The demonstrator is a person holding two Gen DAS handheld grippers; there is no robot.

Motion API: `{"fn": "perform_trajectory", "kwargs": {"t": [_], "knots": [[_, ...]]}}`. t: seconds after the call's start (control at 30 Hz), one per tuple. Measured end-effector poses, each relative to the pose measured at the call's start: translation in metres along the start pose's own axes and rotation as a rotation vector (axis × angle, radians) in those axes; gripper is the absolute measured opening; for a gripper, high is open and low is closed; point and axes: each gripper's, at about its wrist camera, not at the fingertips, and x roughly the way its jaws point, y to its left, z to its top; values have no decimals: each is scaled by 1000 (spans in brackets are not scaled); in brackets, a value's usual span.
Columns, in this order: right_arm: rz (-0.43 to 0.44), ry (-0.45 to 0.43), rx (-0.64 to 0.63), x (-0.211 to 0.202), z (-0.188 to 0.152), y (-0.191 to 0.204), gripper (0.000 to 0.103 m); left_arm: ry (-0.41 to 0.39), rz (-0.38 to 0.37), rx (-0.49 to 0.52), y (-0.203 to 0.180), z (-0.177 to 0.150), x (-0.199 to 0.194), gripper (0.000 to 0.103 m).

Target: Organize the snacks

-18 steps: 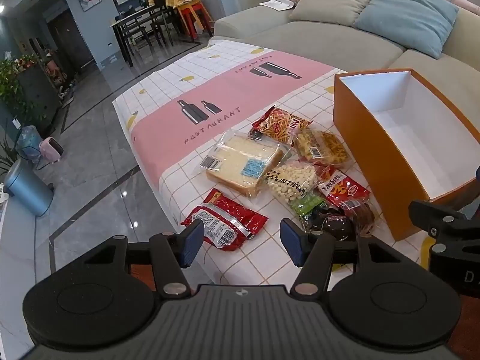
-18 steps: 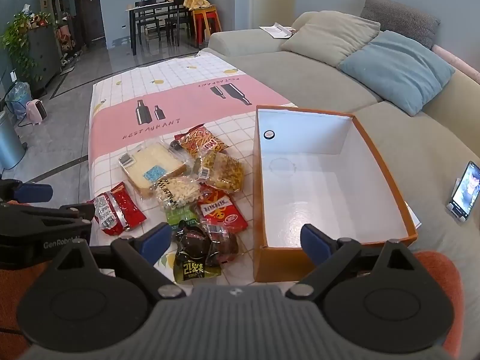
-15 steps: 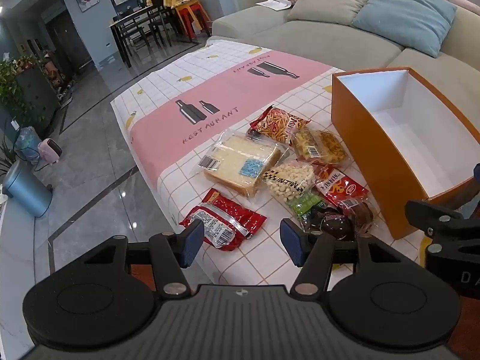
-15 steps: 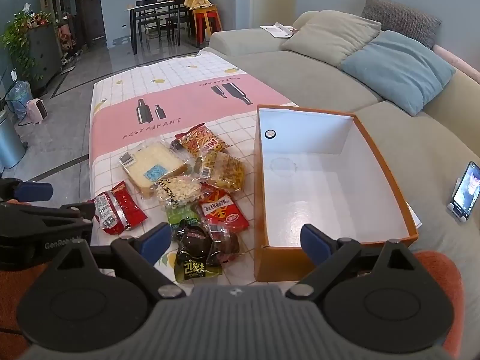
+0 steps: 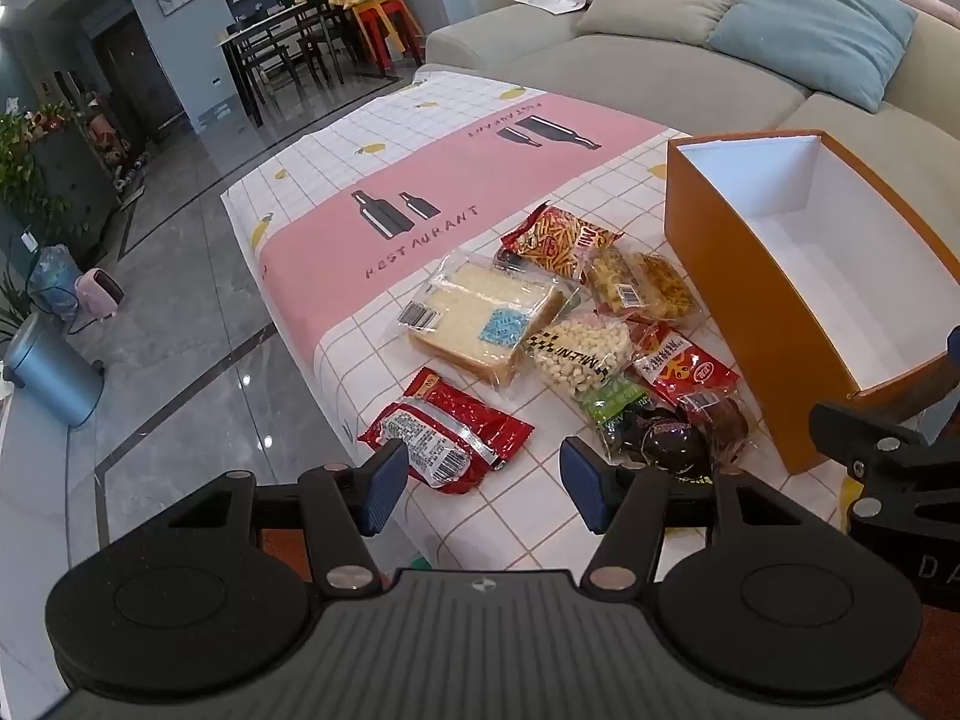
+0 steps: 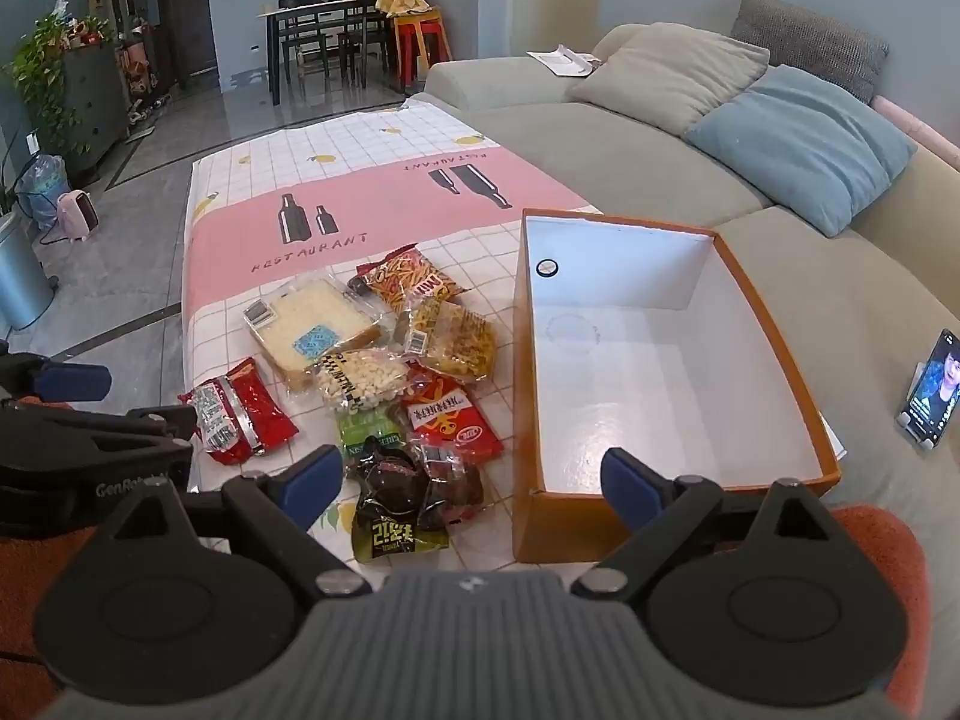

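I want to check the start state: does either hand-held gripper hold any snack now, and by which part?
Nothing is held. The left hand-held gripper and the right hand-held gripper are both open and empty, above the table; the snacks lie beside the orange box.

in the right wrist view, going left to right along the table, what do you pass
red foil packet → bagged sliced bread → yellow twisted-snack bag → orange box, open and empty → phone propped on the sofa
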Motion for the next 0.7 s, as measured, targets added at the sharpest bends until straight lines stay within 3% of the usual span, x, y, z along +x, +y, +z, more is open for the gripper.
{"fn": "perform_trajectory", "kwargs": {"t": [0.7], "knots": [[-3,-2,-10,0,-1,3,91,-18,-11,0,0,1,-5,69]]}}
